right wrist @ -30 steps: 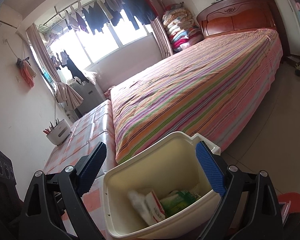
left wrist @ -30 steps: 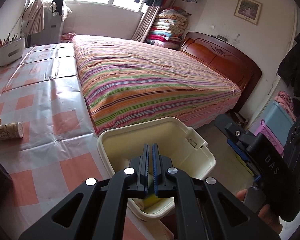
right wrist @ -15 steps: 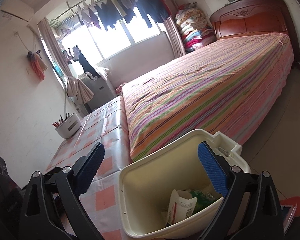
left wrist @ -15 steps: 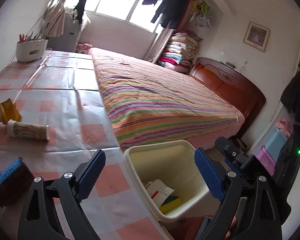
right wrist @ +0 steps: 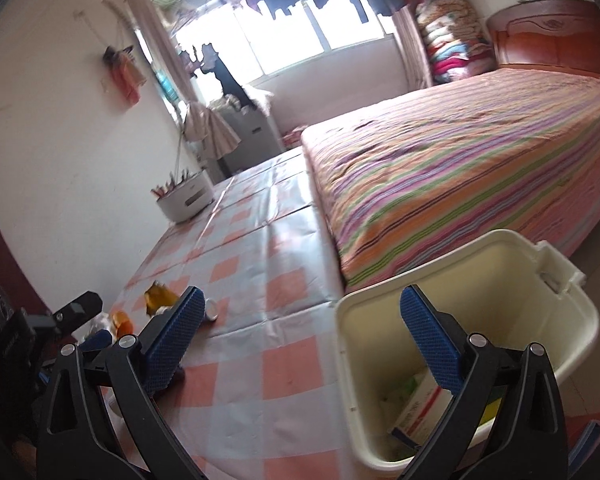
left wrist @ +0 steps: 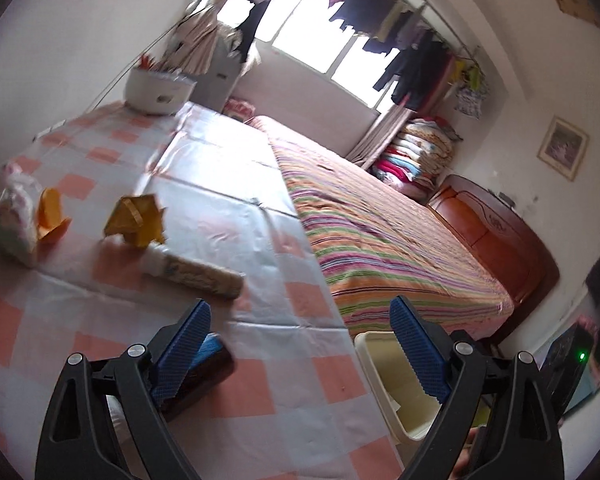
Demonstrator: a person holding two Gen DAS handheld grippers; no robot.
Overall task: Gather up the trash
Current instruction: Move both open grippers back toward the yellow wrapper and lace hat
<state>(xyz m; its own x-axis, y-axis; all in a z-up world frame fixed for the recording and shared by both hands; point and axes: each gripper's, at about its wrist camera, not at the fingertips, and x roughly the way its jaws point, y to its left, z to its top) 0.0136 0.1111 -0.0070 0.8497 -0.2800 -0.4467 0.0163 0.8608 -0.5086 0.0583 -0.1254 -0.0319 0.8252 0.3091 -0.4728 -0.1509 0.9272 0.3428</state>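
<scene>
My left gripper hangs open over the checked table, nothing between its fingers. Ahead of it lie a cream tube, a crumpled yellow wrapper, an orange scrap and a pale plastic bag. A dark box with a blue top sits by its left finger. The cream bin stands off the table's right edge. My right gripper is opening, empty, above the table edge and the bin, which holds a white and red carton and green packets.
A white holder with pens stands at the table's far end. The striped bed runs along the table's right side, with a wooden headboard beyond. The left gripper's body shows at the left in the right wrist view.
My left gripper opened, let a yellow item fall into the bin, and swung left over the table. My right gripper also swung left, so the bin slid right in its view.
</scene>
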